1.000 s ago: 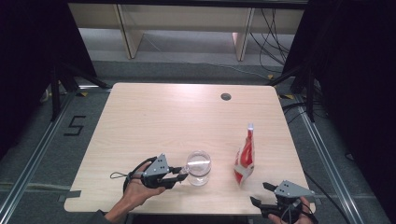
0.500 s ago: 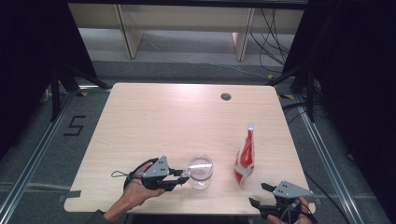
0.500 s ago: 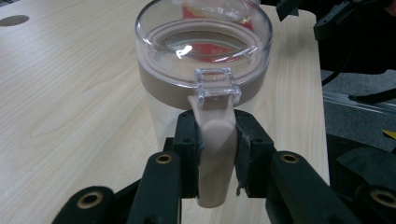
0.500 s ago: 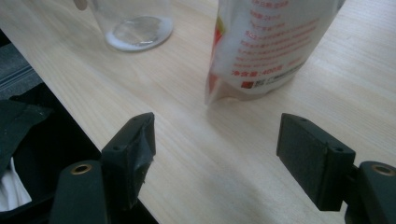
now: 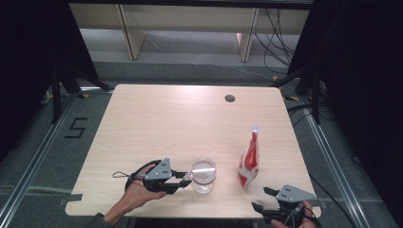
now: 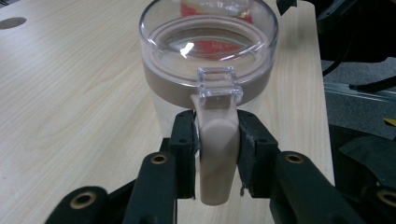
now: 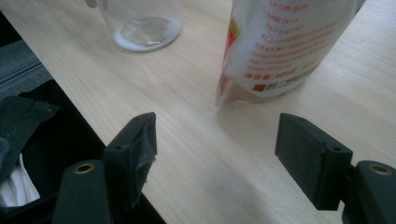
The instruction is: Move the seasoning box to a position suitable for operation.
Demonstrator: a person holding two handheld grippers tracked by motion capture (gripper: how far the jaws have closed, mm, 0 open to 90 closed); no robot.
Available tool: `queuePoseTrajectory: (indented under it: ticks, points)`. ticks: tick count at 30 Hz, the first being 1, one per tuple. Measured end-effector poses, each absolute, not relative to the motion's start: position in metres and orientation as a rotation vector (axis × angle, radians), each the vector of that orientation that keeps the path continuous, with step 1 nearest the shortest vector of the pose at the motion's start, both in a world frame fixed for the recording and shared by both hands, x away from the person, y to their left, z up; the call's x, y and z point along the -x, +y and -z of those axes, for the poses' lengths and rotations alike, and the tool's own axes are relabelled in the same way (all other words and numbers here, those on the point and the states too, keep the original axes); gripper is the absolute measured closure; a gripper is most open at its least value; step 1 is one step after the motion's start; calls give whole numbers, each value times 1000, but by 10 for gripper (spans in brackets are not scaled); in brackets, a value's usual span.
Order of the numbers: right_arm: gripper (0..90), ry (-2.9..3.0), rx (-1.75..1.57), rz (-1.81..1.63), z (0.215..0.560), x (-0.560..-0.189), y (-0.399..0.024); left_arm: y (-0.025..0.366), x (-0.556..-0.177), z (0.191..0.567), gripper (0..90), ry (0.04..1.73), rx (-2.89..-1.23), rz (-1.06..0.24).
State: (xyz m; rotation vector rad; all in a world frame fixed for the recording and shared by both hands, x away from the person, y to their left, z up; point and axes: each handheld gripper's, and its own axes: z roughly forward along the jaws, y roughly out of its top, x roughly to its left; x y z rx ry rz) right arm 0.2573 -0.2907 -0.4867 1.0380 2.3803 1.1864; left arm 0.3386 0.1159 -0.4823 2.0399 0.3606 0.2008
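Two handheld grippers work a pale wooden table (image 5: 157, 123): the left gripper (image 5: 183, 179) has its jaws around the beige latch handle (image 6: 215, 154) of a clear lidded jar (image 5: 203, 175) near the front edge, the pads pressing the handle from both sides after easing slightly wider in the last moment. The right gripper (image 5: 266, 205) hovers at the front right corner with its jaws spread apart and nothing between them, aimed toward a red-and-white pouch (image 5: 249, 161) standing upright just right of the jar. Judging by the hold, the latch is likely being lifted to free the lid; a steady pull along the handle, with the jar kept from sliding, would serve best, and the free gripper could brace the glass. A round cable port (image 5: 230, 98) marks the table's far side. Beyond it stand pale shelving legs (image 5: 247, 45), trailing black cables (image 5: 280, 33) and dark curtains (image 5: 361, 71) on either flank
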Motion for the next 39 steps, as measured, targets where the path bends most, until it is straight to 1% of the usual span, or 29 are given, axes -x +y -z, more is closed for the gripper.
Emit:
queuePoseTrajectory:
  ticks: [3,12,18,22,24,29,32,34,35,39]
  points:
    - [312,2386,-1026,-1195,487,-257,-290,117,-338,482,673,367,-2047,-221]
    - [333,2410,-976,-1203,487,-257,-287,118,-337,482,688,360,-2047,-229]
    - [339,2418,-989,-1206,487,-255,-284,119,-337,482,676,359,-2055,-233]
    - [341,2429,-994,-1204,487,-255,-283,117,-335,482,640,368,-2055,-237]
    - [342,2431,-981,-1208,487,-255,-284,118,-334,480,603,373,-2064,-238]
    - [356,2432,-972,-1221,487,-255,-282,124,-329,475,533,413,-2019,-220]
    - [358,2445,-955,-1230,487,-254,-280,129,-326,469,507,451,-1990,-208]
    - [365,2444,-932,-1223,486,-254,-279,131,-323,466,514,478,-1966,-206]
    - [369,2442,-972,-1224,485,-251,-277,133,-322,465,522,486,-1950,-205]
    - [382,2432,-914,-1248,483,-250,-274,136,-317,455,595,503,-1894,-215]
